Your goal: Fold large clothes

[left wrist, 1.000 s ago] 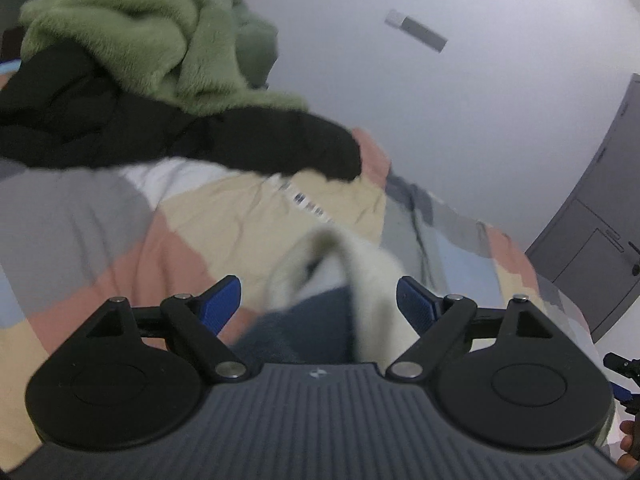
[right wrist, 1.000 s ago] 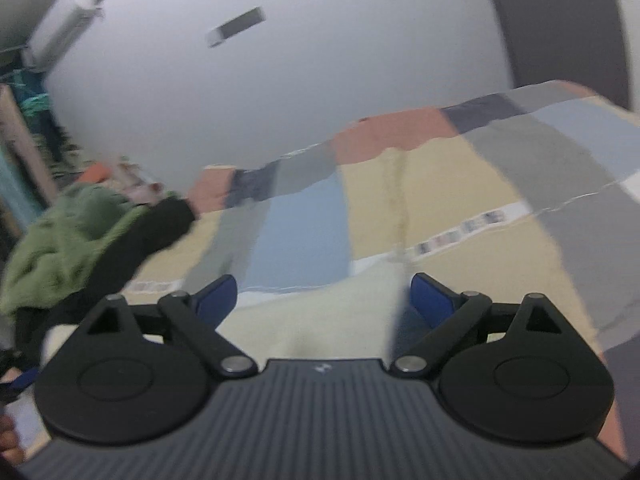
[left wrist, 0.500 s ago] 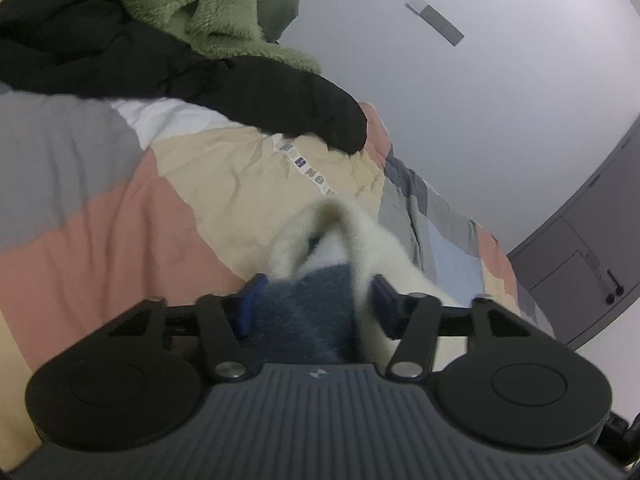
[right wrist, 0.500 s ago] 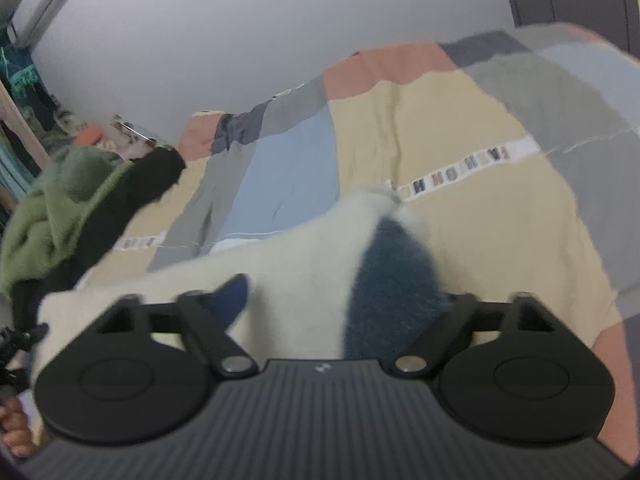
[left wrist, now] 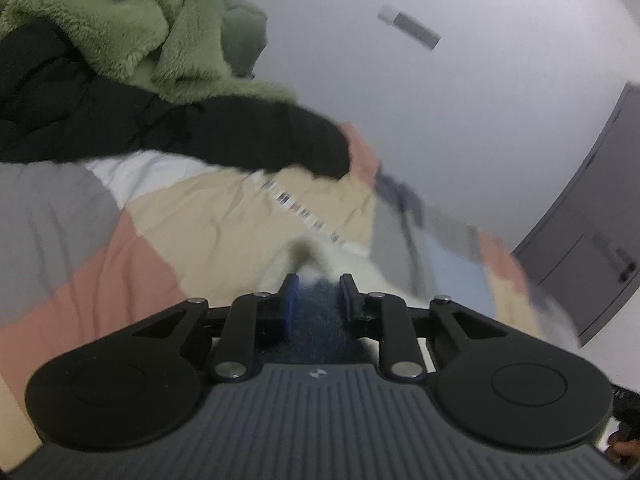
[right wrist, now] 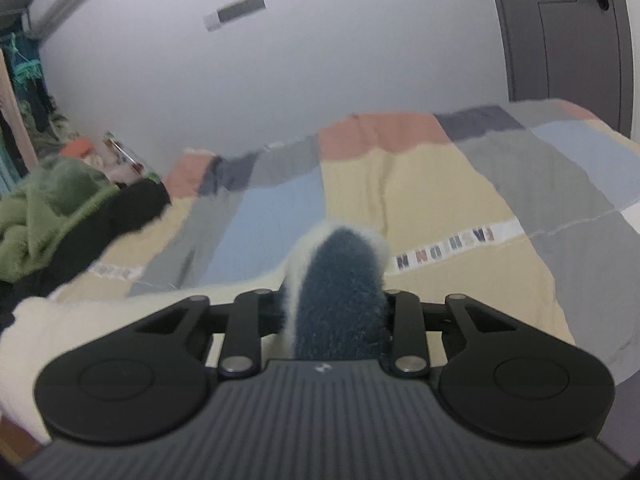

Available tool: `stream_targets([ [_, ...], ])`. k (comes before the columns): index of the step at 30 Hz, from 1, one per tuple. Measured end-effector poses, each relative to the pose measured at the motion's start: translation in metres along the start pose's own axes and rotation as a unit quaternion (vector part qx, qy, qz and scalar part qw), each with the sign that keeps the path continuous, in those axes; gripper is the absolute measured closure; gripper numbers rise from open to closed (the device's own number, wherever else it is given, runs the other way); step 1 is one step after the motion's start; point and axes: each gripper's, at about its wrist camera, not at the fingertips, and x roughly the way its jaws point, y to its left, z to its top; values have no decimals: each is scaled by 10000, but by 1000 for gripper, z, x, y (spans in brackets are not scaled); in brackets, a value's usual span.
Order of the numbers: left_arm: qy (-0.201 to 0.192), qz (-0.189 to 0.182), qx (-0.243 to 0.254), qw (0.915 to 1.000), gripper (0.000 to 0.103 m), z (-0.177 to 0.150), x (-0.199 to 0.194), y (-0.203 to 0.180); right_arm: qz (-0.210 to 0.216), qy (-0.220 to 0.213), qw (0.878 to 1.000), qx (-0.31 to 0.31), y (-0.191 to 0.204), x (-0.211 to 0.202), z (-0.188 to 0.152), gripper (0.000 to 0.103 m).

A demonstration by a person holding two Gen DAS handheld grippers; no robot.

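left gripper (left wrist: 315, 294) – jaws just closed onto cream-and-navy fleece garment (left wrist: 316, 312) | right gripper (right wrist: 335, 306) – same, jaws pinching its thick edge | garment on patchwork bed (right wrist: 432, 188) | risk: bulky pile slips out when lifted, fold skews

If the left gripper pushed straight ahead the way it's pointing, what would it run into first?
The left gripper is already shut on the cream and navy fleece garment, so it meets that first. Beyond it probably lies the patchwork bedspread, though blur hides depth.
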Motion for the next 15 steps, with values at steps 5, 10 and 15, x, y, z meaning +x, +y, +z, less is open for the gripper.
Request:
stream_targets([
  [5, 46, 192, 150, 9997, 71, -13, 3, 2, -145, 480, 9987, 115, -9, 22, -12, 67],
  [10, -57, 234, 169, 9996, 51, -12, -12, 0, -135, 539, 9983, 190, -9, 18, -13, 64],
  [15, -208, 216, -133, 9995, 37, -15, -54, -3, -449, 333, 9983, -183, 8, -1, -10, 46],
])
